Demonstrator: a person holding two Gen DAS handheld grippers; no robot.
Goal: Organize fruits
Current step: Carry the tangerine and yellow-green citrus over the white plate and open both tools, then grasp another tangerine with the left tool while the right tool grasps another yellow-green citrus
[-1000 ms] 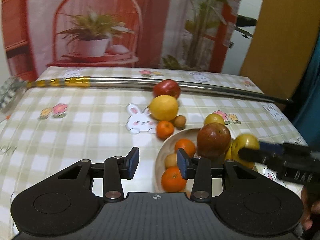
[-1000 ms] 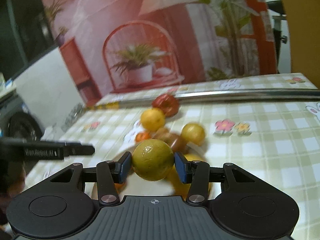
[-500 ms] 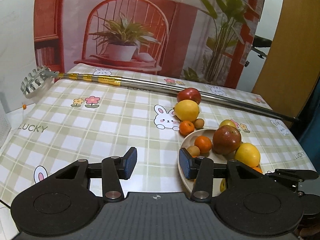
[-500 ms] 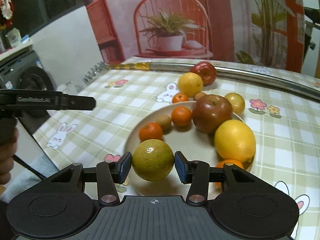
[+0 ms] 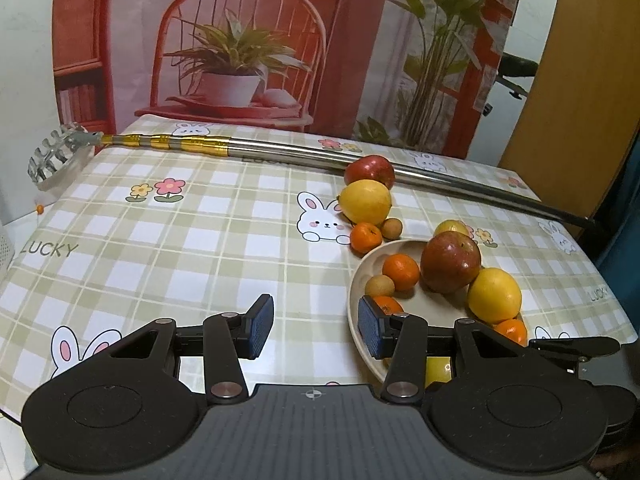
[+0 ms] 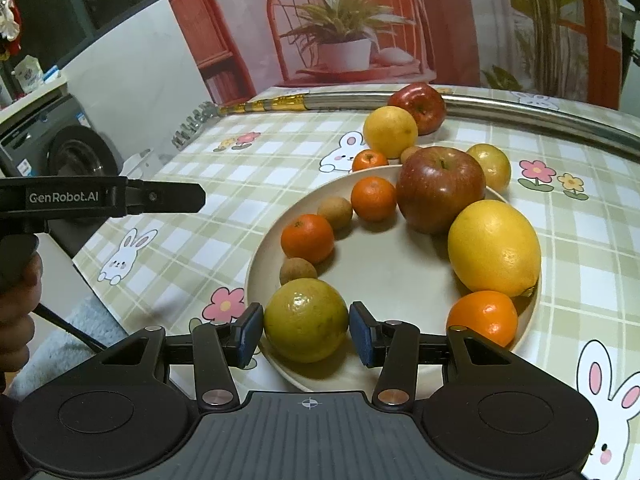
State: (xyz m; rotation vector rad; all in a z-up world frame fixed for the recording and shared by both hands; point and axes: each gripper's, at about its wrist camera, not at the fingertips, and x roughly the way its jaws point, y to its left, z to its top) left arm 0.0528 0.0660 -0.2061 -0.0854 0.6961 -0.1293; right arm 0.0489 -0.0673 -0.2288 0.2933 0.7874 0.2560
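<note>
Right wrist: tool [image 6: 306, 334] around green citrus [image 6: 305, 319].

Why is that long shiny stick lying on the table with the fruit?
The long silver metal pole with a gold-banded section looks out of place, lying across the table's far edge. A red apple rests against it. Nothing looks spilled or damaged.
</note>
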